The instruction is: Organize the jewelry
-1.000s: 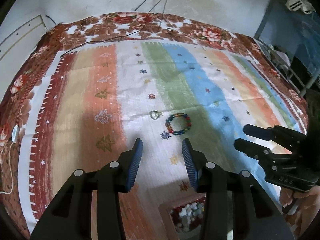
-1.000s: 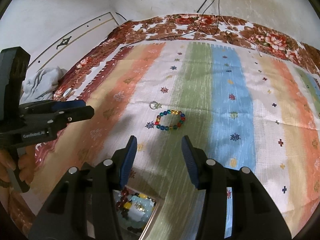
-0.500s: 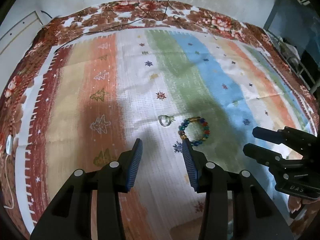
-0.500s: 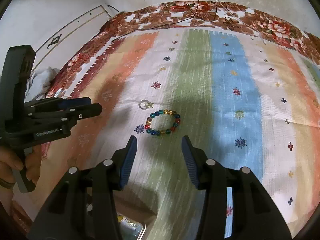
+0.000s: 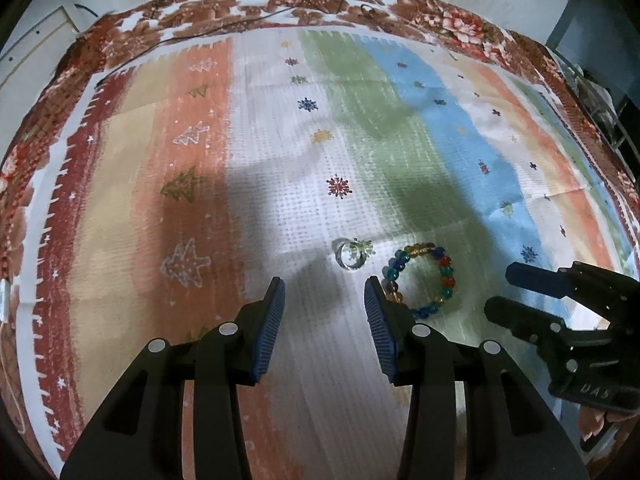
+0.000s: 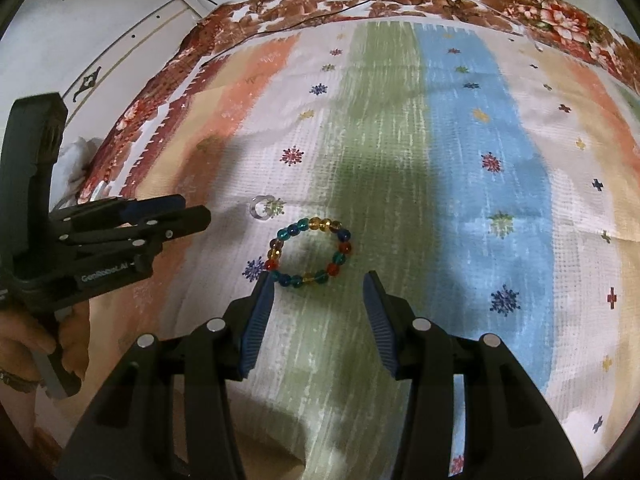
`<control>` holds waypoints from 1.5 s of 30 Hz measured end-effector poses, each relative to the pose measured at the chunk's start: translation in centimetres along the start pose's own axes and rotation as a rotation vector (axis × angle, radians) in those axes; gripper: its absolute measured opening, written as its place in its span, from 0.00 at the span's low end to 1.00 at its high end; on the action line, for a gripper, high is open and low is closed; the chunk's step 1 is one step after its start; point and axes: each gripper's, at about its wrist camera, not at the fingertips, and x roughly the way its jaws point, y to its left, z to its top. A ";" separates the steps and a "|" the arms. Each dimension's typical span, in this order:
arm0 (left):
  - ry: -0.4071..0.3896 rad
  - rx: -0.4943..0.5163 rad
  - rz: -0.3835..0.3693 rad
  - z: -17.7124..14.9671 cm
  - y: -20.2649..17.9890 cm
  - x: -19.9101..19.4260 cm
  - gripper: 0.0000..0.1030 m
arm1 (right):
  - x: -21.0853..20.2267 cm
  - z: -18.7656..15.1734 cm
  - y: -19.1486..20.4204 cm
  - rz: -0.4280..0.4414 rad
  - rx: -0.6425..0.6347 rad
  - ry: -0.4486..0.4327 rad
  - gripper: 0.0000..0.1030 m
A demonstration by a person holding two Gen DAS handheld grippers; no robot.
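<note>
Two pieces of jewelry lie on the striped cloth [image 5: 248, 152]: one bracelet [image 6: 311, 252] of coloured beads and one small clear ring [image 6: 259, 208], near each other but not touching, the ring on the white stripe and the bracelet where white meets green. There are two claws, one per hand. The left claw [image 5: 324, 298] is spread wide and holds nothing; in its own view the ring [image 5: 352, 257] sits just ahead of the gap between its fingers, toward the right one, and the bracelet [image 5: 420, 278] lies beside and partly behind its right fingertip. The right claw [image 6: 319, 294] is also spread and empty, with the bracelet just ahead of its fingertips, closer to its left finger. Each claw shows in the other's view: the right claw [image 5: 516, 292] comes in from the right edge near the bracelet, and the left claw [image 6: 188, 212] reaches in from the left edge, its tips near the ring. Around the two pieces the cloth is bare on the far side and out to both flanks, running to a brown floral border [image 5: 280, 0] at its edge, where one thin dark cable [image 5: 224, 28] crosses. Beyond that is a pale wall.
</note>
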 end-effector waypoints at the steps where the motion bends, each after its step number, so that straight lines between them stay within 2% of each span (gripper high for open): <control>1: 0.003 0.000 0.002 0.2 0.0 0.2 0.40 | 0.3 0.1 -0.1 -0.004 0.006 0.006 0.46; 7: 0.035 -0.019 -0.022 1.1 0.2 2.1 0.40 | 2.0 0.5 -0.8 -0.022 0.019 0.037 0.46; 23: 0.080 0.001 -0.001 1.6 0.1 4.4 0.39 | 4.5 1.0 -1.7 -0.042 0.025 0.072 0.46; 25: 0.082 0.005 0.009 1.8 0.1 4.6 0.35 | 4.5 1.0 -1.7 -0.046 0.024 0.072 0.44; 27: 0.081 0.006 0.018 2.0 0.1 4.9 0.27 | 4.6 0.9 -1.6 -0.052 0.021 0.070 0.43; 30: 0.085 0.017 0.024 2.0 0.1 5.2 0.25 | 4.7 0.8 -1.7 -0.057 0.014 0.071 0.37; 31: 0.085 0.020 0.024 1.9 0.1 5.4 0.23 | 4.7 0.8 -1.8 -0.058 0.014 0.071 0.33; 34: 0.085 0.027 0.025 1.8 0.1 5.5 0.08 | 4.9 0.8 -1.8 -0.073 0.009 0.074 0.17; 36: 0.087 0.023 0.018 1.8 0.2 5.4 0.02 | 4.9 0.8 -1.8 -0.073 0.007 0.072 0.13; 38: 0.090 0.020 0.015 1.8 0.4 5.4 0.01 | 4.8 0.8 -1.9 -0.068 0.006 0.073 0.10; 45: 0.087 0.009 0.010 1.6 0.7 4.9 0.01 | 4.2 0.6 -1.7 -0.057 0.010 0.066 0.10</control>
